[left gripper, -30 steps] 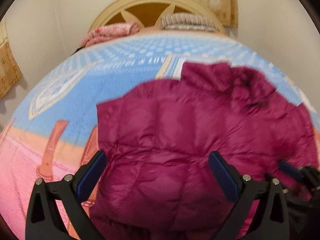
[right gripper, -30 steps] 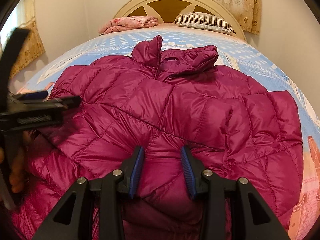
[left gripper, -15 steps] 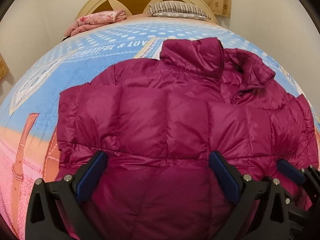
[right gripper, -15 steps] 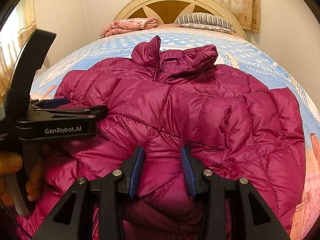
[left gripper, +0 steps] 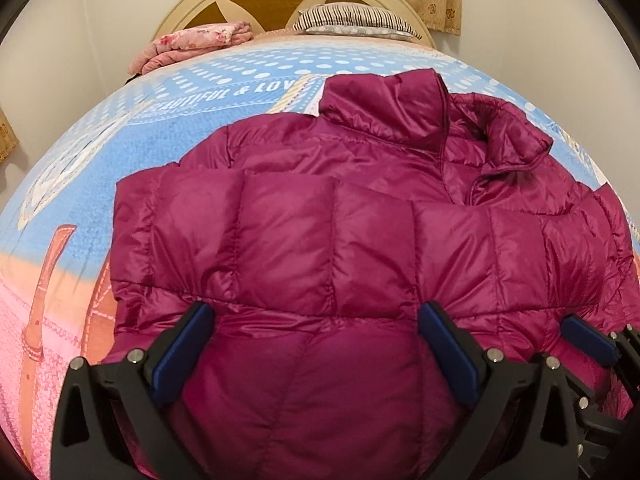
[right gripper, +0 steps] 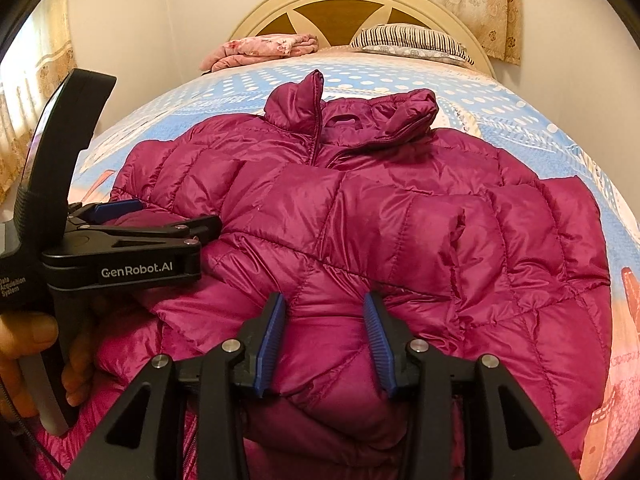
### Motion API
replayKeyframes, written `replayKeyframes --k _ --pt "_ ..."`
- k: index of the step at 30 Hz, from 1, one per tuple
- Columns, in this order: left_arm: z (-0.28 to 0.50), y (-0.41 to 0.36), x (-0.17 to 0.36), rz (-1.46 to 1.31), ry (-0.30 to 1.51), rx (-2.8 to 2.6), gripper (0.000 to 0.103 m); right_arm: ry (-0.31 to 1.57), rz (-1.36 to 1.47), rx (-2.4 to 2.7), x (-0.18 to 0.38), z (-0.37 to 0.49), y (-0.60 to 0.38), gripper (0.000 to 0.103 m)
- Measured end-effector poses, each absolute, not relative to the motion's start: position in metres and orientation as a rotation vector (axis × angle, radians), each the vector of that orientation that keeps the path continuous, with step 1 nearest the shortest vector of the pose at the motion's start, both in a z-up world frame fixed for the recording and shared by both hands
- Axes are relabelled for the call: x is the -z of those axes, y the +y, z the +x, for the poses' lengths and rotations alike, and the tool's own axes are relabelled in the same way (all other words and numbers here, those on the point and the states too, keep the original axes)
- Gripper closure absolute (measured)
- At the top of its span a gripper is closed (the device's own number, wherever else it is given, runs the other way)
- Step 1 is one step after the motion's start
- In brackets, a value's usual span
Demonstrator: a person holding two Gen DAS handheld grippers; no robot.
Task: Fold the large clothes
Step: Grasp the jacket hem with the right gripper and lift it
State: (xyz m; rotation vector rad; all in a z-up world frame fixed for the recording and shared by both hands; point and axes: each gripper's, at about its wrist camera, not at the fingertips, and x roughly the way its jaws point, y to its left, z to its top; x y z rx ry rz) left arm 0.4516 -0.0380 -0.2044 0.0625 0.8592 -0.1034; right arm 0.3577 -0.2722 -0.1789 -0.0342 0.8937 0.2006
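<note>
Right gripper (right gripper: 324, 344) pinches the jacket (right gripper: 400, 220) hem at six o'clock, left gripper (left gripper: 316, 352) spread wide, probably needing its own hold before folding toward twelve.

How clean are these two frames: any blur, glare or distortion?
Left wrist view: sharp, strong fisheye bulge of the bed, soft sheen on the jacket. Right wrist view: also sharp, brighter glare on the jacket, dark vignette corners.

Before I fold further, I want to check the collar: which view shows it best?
The right wrist view: the collar faces the camera, open, with both flaps, the hanging loop and the zipper top showing. The left wrist view shows it off to the right, from the side, one flap hiding most of the inside.
</note>
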Motion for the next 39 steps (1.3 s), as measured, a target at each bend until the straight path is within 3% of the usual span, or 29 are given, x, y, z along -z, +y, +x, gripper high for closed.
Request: replayKeyframes --k 8,12,17,24,26,27,28,33,39 --pt "0.452 -0.032 0.203 0.023 0.857 0.127 0.0 0.919 0.044 -0.276 0.15 0.366 -0.293 0.052" --pt "0.452 -0.031 0.203 0.013 0.856 0.133 0.0 0.846 0.118 -0.221 0.114 0.39 -0.316 0.033" --pt "0.452 -0.03 0.203 0.005 0.853 0.139 0.0 0.853 0.128 -0.127 0.096 0.464 -0.33 0.033" --pt "0.452 -0.029 0.203 0.003 0.851 0.14 0.0 0.976 -0.015 -0.028 0.122 0.555 -0.318 0.033" --pt "0.451 -0.03 0.203 0.003 0.85 0.14 0.0 1.03 -0.04 -0.009 0.139 0.568 -0.322 0.043" --pt "0.451 -0.029 0.203 0.002 0.849 0.141 0.0 1.04 -0.034 -0.018 0.141 0.568 -0.323 0.075" --pt "0.451 -0.029 0.203 -0.001 0.847 0.143 0.0 1.041 -0.017 -0.031 0.143 0.565 -0.327 0.084" --pt "0.436 -0.022 0.184 -0.019 0.782 0.152 0.0 0.958 -0.033 -0.058 0.136 0.529 -0.339 0.09" --pt "0.438 -0.025 0.118 0.051 0.638 0.16 0.0 0.902 -0.012 -0.06 0.139 0.507 -0.352 0.091"
